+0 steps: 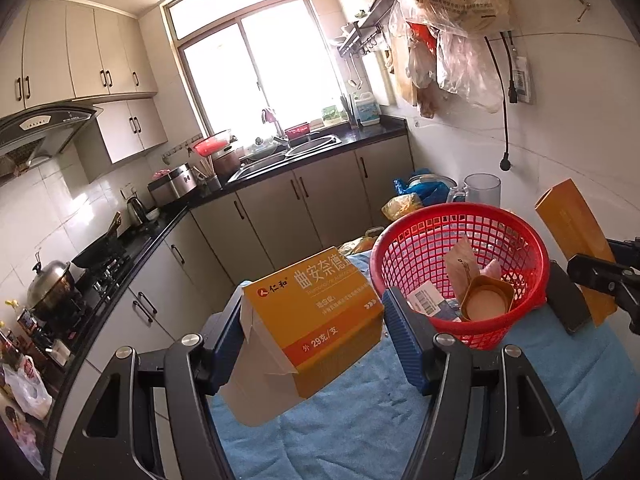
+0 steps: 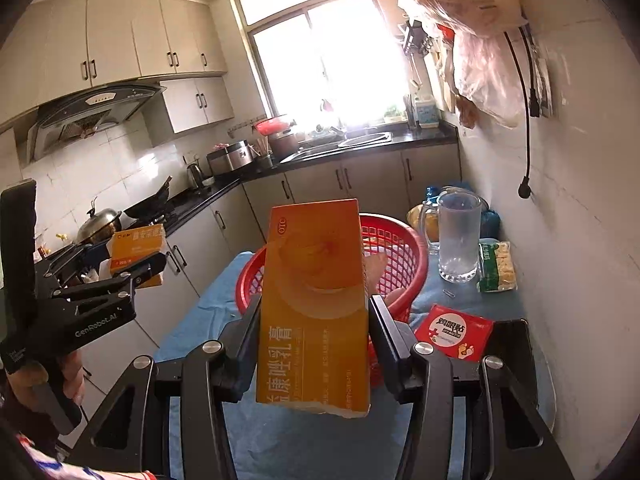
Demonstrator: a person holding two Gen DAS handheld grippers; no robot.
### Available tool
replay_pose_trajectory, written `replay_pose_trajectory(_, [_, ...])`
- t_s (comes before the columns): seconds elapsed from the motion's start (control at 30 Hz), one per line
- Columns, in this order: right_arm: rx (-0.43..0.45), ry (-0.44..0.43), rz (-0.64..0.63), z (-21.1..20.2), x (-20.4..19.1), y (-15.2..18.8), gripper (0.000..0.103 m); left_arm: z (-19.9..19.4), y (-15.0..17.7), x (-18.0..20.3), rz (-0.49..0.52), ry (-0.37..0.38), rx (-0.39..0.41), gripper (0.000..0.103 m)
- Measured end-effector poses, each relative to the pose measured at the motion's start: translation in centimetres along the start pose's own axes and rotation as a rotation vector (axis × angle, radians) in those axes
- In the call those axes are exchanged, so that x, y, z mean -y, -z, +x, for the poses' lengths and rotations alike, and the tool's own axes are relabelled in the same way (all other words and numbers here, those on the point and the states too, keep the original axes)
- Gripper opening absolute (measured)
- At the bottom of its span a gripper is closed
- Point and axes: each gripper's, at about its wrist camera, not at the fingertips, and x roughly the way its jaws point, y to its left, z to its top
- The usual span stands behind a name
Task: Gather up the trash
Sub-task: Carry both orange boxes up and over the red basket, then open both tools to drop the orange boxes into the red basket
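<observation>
My left gripper (image 1: 314,320) is shut on an orange medicine box (image 1: 320,316) with an open white flap, held above the blue cloth just left of the red mesh basket (image 1: 412,240). The basket holds paper scraps and a small round tin (image 1: 486,302). My right gripper (image 2: 316,320) is shut on a long orange ointment box (image 2: 316,300), held upright in front of the basket (image 2: 400,248). That box and gripper also show at the right edge of the left wrist view (image 1: 576,248). The left gripper with its box shows at the left of the right wrist view (image 2: 136,252).
A blue cloth (image 1: 360,420) covers the small table. On it are a glass jug (image 2: 458,236), a packet of snacks (image 2: 496,266), a red and white sachet (image 2: 454,332) and a paper clip (image 2: 449,293). Plastic bags (image 1: 448,20) hang on the right wall. Kitchen counters run along the left and back.
</observation>
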Motion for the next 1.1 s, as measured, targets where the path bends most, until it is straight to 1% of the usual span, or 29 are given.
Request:
replay_pose_trajectory(0.1, [0.004,0.003,0.020,-0.1,0.8,0.0,0.055,-0.1,-0.3,-0.2,-0.011,0.001,0.002,0.066])
replay_pose_trajectory(0.23, [0.013,0.001,0.038,-0.4,1.5,-0.1,0.055,-0.3,-1.0,-0.7,-0.037,0.022,0.004,0.066])
replay_pose_trajectory(0.33, [0.024,0.001,0.045,-0.8,1.8,-0.3,0.055,-0.9,-1.8,-1.0,-0.070,0.056,0.022,0.066])
replay_pose_trajectory(0.43, [0.040,-0.005,0.052,-1.3,2.0,-0.6,0.055,-1.3,-3.1,-1.3,-0.118,0.115,0.040,0.066])
replay_pose_trajectory(0.57, [0.065,-0.018,0.057,-1.5,2.0,-1.4,0.055,-1.0,-4.8,-0.7,-0.151,0.165,0.058,0.066])
replay_pose_trajectory(0.67, [0.072,-0.040,0.064,-1.0,2.0,-2.1,0.055,0.0,-6.2,0.3,-0.160,0.162,0.055,0.066])
replay_pose_trajectory(0.77, [0.068,-0.048,0.083,0.2,2.3,-2.9,0.055,1.8,-7.2,1.4,-0.168,0.163,0.025,0.066])
replay_pose_trajectory(0.9, [0.055,-0.060,0.131,2.1,3.3,-4.0,0.055,4.2,-7.7,2.5,-0.180,0.172,-0.018,0.066])
replay_pose_trajectory(1.0, [0.044,-0.062,0.165,3.4,4.5,-5.0,0.055,5.8,-8.1,2.6,-0.224,0.199,-0.044,0.066])
replay_pose_trajectory(1.1, [0.028,-0.077,0.205,4.5,5.8,-5.8,0.055,7.3,-8.0,3.1,-0.232,0.195,-0.059,0.066])
